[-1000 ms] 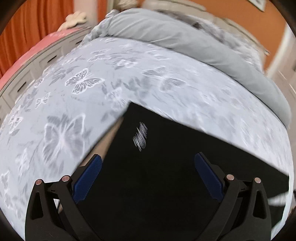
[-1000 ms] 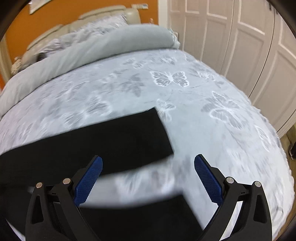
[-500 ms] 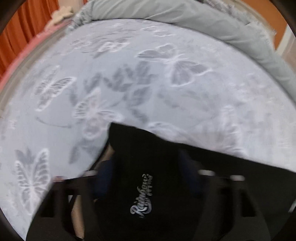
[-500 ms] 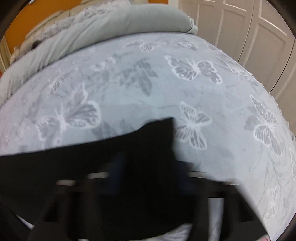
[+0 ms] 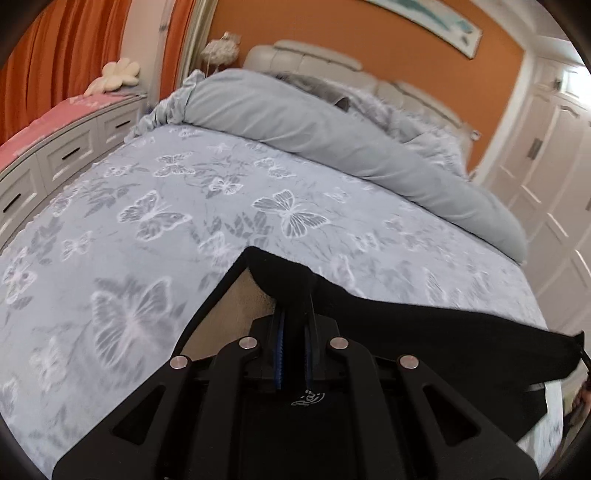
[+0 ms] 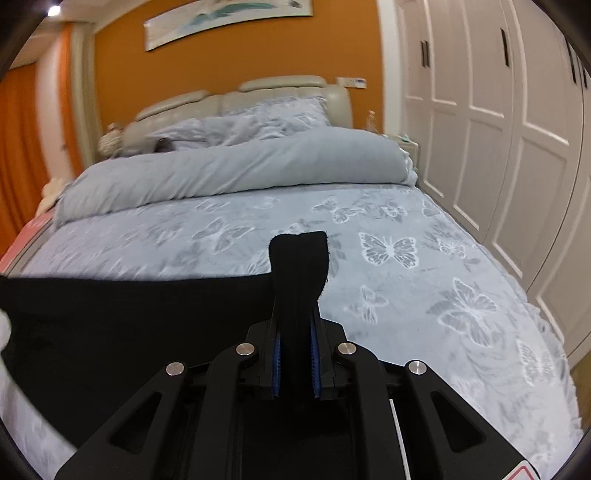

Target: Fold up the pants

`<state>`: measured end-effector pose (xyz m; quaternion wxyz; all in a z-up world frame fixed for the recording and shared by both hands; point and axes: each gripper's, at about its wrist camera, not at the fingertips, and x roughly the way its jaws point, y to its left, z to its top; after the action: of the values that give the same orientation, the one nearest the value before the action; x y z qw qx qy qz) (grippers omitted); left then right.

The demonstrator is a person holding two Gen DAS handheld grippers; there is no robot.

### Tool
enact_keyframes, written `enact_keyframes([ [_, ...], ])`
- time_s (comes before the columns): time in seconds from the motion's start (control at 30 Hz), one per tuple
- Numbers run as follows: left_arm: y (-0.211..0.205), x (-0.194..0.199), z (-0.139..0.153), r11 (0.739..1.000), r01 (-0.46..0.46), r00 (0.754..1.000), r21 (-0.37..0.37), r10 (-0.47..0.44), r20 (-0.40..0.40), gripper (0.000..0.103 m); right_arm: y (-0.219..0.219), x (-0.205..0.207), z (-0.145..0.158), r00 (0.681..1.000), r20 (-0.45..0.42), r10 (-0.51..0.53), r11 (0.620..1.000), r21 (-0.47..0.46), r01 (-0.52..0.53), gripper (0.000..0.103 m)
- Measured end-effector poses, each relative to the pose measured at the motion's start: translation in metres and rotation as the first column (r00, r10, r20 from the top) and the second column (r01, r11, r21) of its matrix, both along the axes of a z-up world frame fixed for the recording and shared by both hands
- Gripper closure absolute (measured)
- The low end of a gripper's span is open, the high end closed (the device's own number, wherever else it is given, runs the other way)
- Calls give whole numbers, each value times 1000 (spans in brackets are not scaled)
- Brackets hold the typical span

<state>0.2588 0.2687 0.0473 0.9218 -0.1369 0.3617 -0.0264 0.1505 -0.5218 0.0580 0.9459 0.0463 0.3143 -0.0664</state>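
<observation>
Left wrist view: left gripper [image 5: 293, 350] w/ blue pads [image 5: 279, 354] pressed together, pinching a bunched corner of the black pants [image 5: 424, 332]. Fabric pokes up past the tips in a rounded lump, then stretches taut off to the right edge of the frame. Tan lining [image 5: 236, 306] shows on the underside, left of the tips. White script logo [image 5: 308, 398] partly visible just below the pads, unreadable. Pants are lifted over the near part of the bed [image 5: 147, 221], butterfly-print cover. Rolled grey duvet [image 5: 332, 136] lies across the bed's far end, in front of the padded headboard [image 5: 306, 55]. White drawer unit [image 5: 62, 147] w/ pink top runs along the bed's left side; orange curtain [image 5: 48, 55] behind it.

Right wrist view: right gripper [image 6: 295, 354] also closed, pads [image 6: 276, 358] clamping another corner of the pants [image 6: 129, 325]. A narrow strip of fabric stands upright above the tips; the rest spreads left as a wide black sheet toward the frame edge, held above the bed [image 6: 424, 295] near its foot. Duvet [image 6: 240, 166] and pillows [image 6: 258, 118] at the head end. White wardrobe doors [image 6: 498, 129] along the bed's right side. Framed picture [image 6: 225, 18] on the orange wall.
</observation>
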Motion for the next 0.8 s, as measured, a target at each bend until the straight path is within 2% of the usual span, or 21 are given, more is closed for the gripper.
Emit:
enact_keyframes([
  [0.1,12,-53,-11,1000,11,1000,9,-11,-9,96,3,-39,-16,999,-40,33,999,-34,-35,93],
  [0.13,16,-65,-18,1000,10,1000,5,-10,-20,95,2,-51,-30,997,-74,37,999,-31,-39,92],
  [0.2,24,-84,-40,1000,-6,998,2,6,-63,94,2,-68,-54,991,-128,36,998,-38,-42,92],
  [0.27,30,-100,-73,999,-30,991,12,32,-127,86,0,-82,-86,979,-203,28,999,-34,-36,90],
  [0.3,33,-106,-87,999,-39,987,16,41,-153,77,0,-88,-97,974,-227,21,999,-31,-29,87],
  [0.37,38,-121,-110,995,-93,979,26,96,-180,63,-3,-100,-118,965,-263,-17,1000,-30,9,72],
  [0.4,42,-127,-113,992,-127,976,9,126,-180,48,-8,-107,-126,959,-281,-40,999,-18,36,63],
  [0.43,49,-137,-113,984,-171,973,-43,162,-167,32,-10,-115,-128,956,-286,-61,998,-9,61,58],
  [0.47,56,-148,-109,973,-202,973,-116,185,-141,25,-10,-119,-127,958,-279,-72,997,-3,74,54],
  [0.5,61,-156,-106,960,-218,972,-174,199,-123,14,-10,-129,-123,962,-260,-87,996,12,94,47],
  [0.53,67,-167,-100,937,-239,970,-254,218,-109,8,-8,-138,-117,966,-236,-103,993,29,113,42],
  [0.6,73,-177,-92,892,-236,972,-387,214,-100,7,-4,-158,-104,974,-187,-126,987,74,142,40],
  [0.67,72,-179,-88,833,-210,978,-511,180,-109,5,5,-173,-91,984,-129,-122,980,139,140,40],
  [0.73,63,-167,-88,788,-189,982,-586,139,-129,5,26,-179,-81,994,-74,-84,965,244,100,38],
  [0.8,52,-149,-96,759,-197,978,-620,106,-180,5,51,-173,-76,998,-53,-34,958,282,48,37],
])
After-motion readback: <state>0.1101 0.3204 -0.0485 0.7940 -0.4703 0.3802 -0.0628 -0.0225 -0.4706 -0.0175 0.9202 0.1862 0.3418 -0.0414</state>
